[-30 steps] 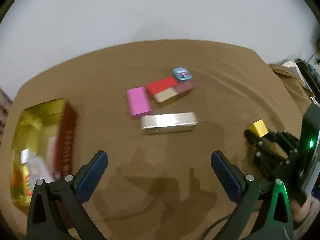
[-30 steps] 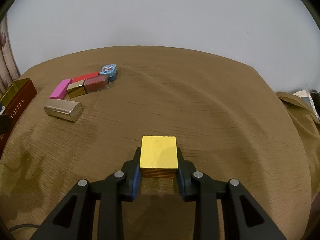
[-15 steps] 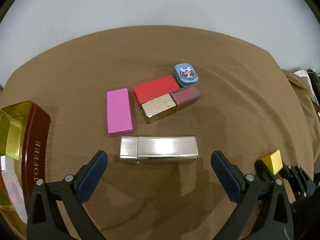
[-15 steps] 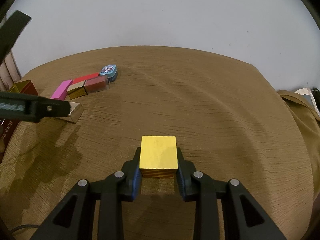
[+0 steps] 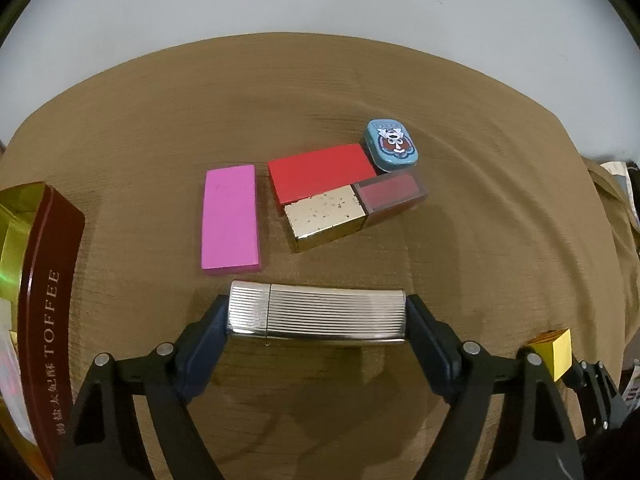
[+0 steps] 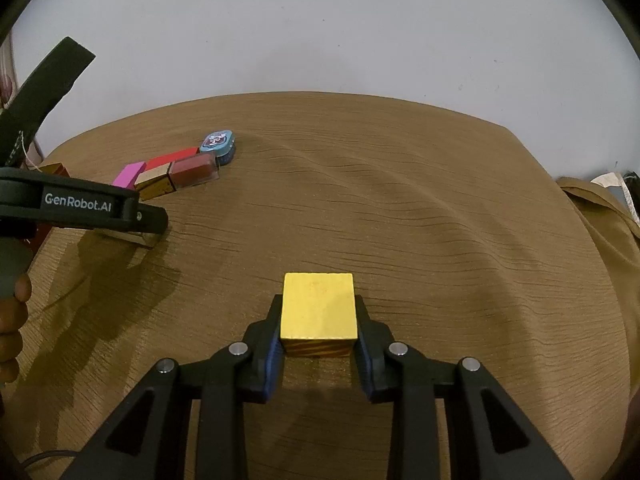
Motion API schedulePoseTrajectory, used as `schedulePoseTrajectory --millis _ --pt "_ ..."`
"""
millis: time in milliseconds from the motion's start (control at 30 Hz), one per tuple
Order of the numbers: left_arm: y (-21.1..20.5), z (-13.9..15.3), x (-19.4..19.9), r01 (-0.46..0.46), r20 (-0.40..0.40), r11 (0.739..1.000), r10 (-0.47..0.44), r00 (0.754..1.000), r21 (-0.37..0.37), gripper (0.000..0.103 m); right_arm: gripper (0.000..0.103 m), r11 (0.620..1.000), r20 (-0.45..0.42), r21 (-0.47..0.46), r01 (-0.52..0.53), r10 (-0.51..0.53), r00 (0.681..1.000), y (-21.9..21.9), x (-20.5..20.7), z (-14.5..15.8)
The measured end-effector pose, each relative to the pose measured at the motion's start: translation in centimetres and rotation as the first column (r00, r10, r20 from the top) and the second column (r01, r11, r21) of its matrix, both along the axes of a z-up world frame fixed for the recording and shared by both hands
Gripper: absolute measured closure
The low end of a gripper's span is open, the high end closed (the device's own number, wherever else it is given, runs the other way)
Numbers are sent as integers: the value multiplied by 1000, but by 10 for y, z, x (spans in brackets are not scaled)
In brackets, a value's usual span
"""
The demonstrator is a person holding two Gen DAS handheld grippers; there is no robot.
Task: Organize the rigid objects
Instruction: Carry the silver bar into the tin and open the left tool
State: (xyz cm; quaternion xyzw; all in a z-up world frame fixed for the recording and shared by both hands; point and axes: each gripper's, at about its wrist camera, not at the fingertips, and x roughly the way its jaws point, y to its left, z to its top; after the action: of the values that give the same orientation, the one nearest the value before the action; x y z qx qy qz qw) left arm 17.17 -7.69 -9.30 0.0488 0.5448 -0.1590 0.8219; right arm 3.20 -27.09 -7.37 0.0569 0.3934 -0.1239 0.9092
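Note:
A ribbed silver box [image 5: 316,314] lies crosswise on the brown cloth, between the fingers of my left gripper [image 5: 315,310]. Its jaws are closing, and the blue pads [image 5: 216,316] meet the box's two short ends. In the right wrist view the silver box [image 6: 140,239] shows only as a sliver under that gripper's black body. My right gripper [image 6: 318,340] is shut on a yellow cube [image 6: 319,306], held just above the cloth. The same yellow cube [image 5: 558,350] shows at the far right of the left wrist view.
Beyond the silver box lie a pink block [image 5: 230,218], a red block [image 5: 320,172], a gold speckled box [image 5: 326,218], a dark red see-through case [image 5: 390,196] and a small blue tin [image 5: 391,150]. An open maroon toffee tin [image 5: 48,300] stands at the left. A person's fingers [image 6: 12,320] show at the left edge.
My left gripper came down and forward over the silver box, and its fingers closed in from wide apart onto the box's ends. The right gripper and yellow cube kept still.

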Motion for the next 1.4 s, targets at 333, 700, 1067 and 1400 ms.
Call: schedulePoseTrajectory --millis 333,700,1067,1400 --pt "10 6 -19 4 45 1000 -5 999 17 22 71 1000 0 1 1 -1 1000 2 2 -1" --pt "23 23 -50 17 104 998 -23 994 56 22 71 1000 1 -1 0 0 1000 2 3 -2" --pt "50 55 -70 -20 167 999 12 986 47 22 71 1000 0 -2 1 -1 1000 3 3 -3" --pt "121 84 -60 -103 184 994 93 978 47 22 71 1000 -1 -4 1 -1 1000 3 3 -3"
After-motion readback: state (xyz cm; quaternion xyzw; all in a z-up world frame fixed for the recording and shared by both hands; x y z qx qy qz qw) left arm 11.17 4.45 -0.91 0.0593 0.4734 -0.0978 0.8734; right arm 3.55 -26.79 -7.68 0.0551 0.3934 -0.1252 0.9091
